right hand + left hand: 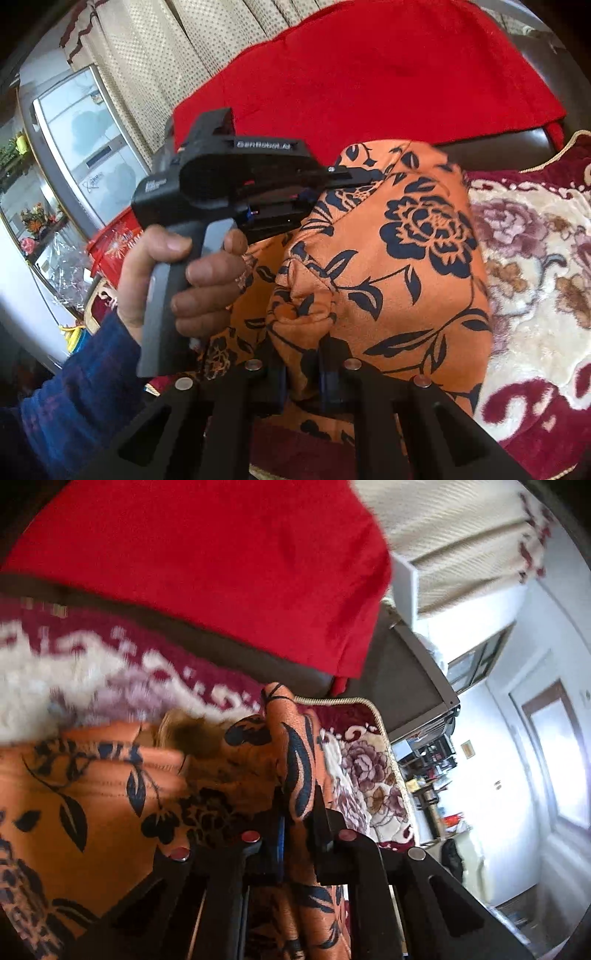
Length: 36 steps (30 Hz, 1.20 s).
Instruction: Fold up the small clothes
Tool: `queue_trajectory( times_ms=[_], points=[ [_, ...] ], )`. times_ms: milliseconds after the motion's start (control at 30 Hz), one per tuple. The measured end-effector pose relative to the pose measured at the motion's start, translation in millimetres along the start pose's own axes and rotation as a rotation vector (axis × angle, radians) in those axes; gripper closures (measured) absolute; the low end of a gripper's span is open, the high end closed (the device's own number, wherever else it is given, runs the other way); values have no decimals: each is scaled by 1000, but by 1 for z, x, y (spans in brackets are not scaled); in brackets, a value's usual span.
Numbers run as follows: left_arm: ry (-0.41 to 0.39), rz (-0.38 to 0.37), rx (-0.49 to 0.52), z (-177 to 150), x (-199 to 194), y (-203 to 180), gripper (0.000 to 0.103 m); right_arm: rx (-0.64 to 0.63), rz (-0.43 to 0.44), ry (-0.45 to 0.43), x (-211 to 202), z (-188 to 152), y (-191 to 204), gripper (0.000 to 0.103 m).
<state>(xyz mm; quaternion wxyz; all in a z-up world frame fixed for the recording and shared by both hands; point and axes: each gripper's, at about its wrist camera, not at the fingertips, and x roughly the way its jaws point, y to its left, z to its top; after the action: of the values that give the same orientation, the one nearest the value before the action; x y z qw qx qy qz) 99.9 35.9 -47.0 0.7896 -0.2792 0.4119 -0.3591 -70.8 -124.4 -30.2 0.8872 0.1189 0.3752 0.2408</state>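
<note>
red cloth (369, 74) behind orange garment (388, 258); floral blanket (535, 258) beneath

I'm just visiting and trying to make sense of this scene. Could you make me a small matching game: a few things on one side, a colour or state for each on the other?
Things:
1. garment
2. cloth behind it
3. blanket
4. left hand-held gripper

Descriptions:
A. plain red
B. cream and maroon with purple flowers
C. orange with dark blue flowers
D. black, shut on fabric

Pairs: 1-C, 2-A, 3-B, 4-D
</note>
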Motion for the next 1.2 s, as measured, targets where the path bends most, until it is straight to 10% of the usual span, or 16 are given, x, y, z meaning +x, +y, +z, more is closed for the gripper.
queue_trajectory(
  times_ms=[267,500,833,1067,1200],
  points=[
    [-219,188,277,-10,-80,-61,92,-58,91,-64,-23,17,33,91],
    [-29,384,-56,-15,-68,84,92,-20,147,128,62,-2,37,91],
    [-204,380,177,14,-146,20,92,-105,213,72,55,37,86,91],
    [-126,487,-80,-4,-141,134,89,-100,235,166,111,19,98,91],
    [-138,409,-162,-10,-145,154,80,-51,208,262,160,0,86,91]
  ],
)
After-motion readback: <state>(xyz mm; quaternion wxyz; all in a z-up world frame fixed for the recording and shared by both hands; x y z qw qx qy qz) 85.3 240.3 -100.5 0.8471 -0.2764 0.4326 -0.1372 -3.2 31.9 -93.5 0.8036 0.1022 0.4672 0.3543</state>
